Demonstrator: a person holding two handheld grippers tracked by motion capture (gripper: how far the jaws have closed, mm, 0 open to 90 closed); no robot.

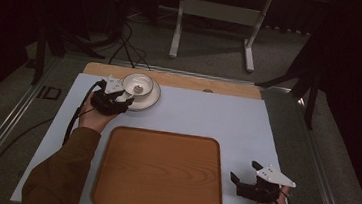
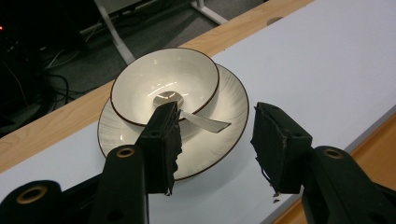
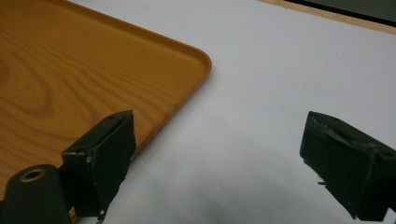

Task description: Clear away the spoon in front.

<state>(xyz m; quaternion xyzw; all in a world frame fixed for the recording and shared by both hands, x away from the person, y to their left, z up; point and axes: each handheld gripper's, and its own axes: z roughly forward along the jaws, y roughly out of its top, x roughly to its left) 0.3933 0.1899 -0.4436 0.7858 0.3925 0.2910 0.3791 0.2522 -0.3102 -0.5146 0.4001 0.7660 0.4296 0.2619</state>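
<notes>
A white bowl [image 1: 138, 85] with a dark rim sits on a white plate [image 1: 150, 100] at the back left of the table. In the bowl [image 2: 163, 81] lies a spoon [image 2: 201, 122], its handle sticking out over the rim above the plate [image 2: 219, 144]. My left gripper [image 1: 123, 97] is at the plate's near-left side. In the left gripper view it [image 2: 217, 140] is open, the handle's tip lying just ahead of the gap, untouched by the pads. My right gripper [image 1: 245, 171] rests open and empty at the front right, beside the wooden tray [image 1: 159, 173].
The tray's corner [image 2: 373, 140] shows near the left gripper, and its rounded corner [image 3: 93, 70] lies left of my right gripper [image 3: 224, 163]. A white mat [image 1: 217, 118] covers the table, with a wooden strip [image 1: 191, 81] along the back. A bench frame [image 1: 212, 14] and cables [image 1: 129, 47] are beyond.
</notes>
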